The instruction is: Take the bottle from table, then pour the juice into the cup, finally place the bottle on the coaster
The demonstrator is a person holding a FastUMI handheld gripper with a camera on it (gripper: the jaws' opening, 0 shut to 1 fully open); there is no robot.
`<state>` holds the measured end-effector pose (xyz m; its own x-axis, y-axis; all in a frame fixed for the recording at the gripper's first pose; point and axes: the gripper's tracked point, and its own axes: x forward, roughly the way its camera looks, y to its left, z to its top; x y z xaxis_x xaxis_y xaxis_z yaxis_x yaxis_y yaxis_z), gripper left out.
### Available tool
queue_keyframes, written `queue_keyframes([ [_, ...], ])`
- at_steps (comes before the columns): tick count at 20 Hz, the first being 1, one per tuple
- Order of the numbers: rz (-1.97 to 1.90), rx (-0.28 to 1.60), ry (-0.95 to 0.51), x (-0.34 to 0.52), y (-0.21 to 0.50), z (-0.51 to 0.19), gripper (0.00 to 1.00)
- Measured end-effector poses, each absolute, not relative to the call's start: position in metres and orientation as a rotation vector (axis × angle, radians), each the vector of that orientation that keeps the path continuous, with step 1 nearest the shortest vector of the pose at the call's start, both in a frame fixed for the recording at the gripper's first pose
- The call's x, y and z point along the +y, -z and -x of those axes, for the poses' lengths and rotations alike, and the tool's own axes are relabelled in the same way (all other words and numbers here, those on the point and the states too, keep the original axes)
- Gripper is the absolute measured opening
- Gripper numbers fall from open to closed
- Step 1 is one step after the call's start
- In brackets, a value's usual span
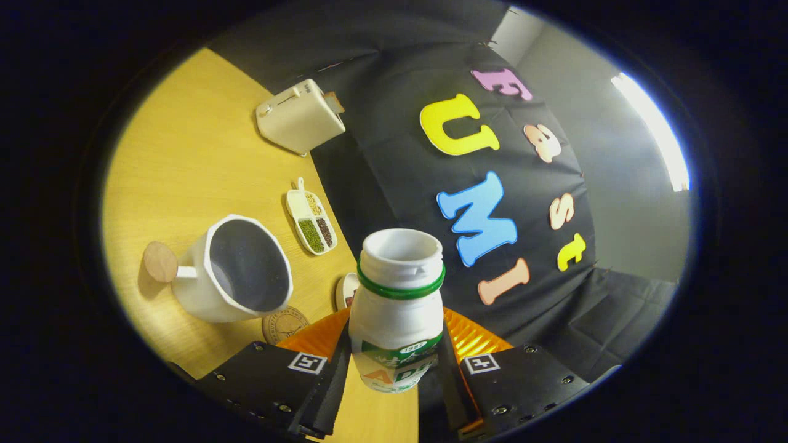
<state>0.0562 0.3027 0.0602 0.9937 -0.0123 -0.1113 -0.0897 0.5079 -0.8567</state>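
A small white bottle (399, 307) with a green neck ring and an open mouth stands between my fingers. My gripper (397, 354) is shut on its body, one finger on each side. The whole view is rolled, so the bottle is held tilted relative to the table. To the left of the bottle sits a white faceted cup (237, 271) with a dark inside and a round wooden-ended handle; it looks dry inside. A round brown coaster (284, 324) lies on the table between the cup and my left finger, partly hidden by the cup.
The wooden table (184, 160) carries a cream toaster (300, 117) near its far edge, a divided dish (311, 221) of beans and seeds, and a small white dish (348, 290) just behind the bottle. The table edge runs right behind the bottle.
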Motion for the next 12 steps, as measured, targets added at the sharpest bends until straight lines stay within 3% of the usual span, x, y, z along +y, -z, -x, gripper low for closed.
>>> queue_keyframes([
  [12, 0.474, 0.275, -0.179, 0.293, -0.032, -0.079, 0.66],
])
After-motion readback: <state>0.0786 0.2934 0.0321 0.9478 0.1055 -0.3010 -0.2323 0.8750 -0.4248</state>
